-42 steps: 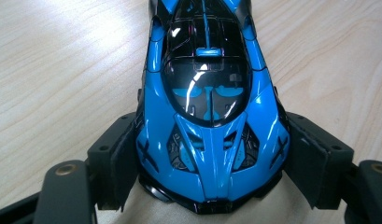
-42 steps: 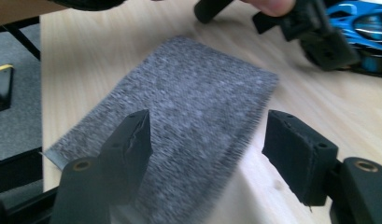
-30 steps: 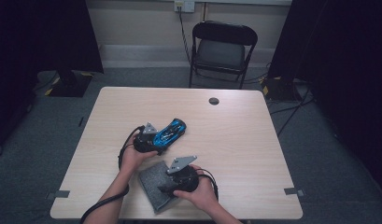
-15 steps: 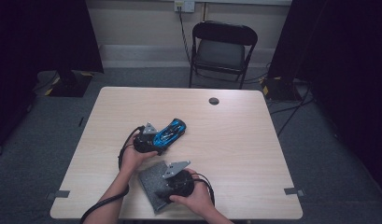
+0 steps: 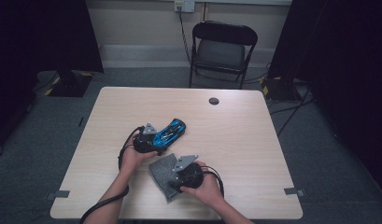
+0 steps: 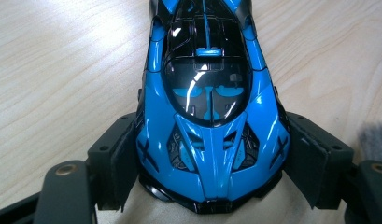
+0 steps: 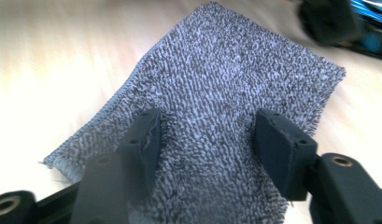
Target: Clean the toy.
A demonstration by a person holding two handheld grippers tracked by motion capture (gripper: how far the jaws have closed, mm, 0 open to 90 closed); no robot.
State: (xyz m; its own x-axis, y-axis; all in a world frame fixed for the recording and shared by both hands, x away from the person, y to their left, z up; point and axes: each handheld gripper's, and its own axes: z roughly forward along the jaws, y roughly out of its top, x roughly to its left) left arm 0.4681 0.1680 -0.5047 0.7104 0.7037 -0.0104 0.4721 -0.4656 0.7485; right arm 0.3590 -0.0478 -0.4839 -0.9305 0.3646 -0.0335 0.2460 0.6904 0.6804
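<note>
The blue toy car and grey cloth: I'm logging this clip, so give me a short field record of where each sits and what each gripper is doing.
car: blue toy car on the table, held at one end
left gripper: left gripper shut on the car's sides
cloth: grey cloth flat on the table, near the car
right gripper: right gripper over the cloth, jaws apart and just closing, cloth between them, not yet pinched

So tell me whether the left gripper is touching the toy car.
Touching. The left gripper view shows the left gripper with both pads pressed against the sides of the blue toy car, with no gap on either side.
</note>
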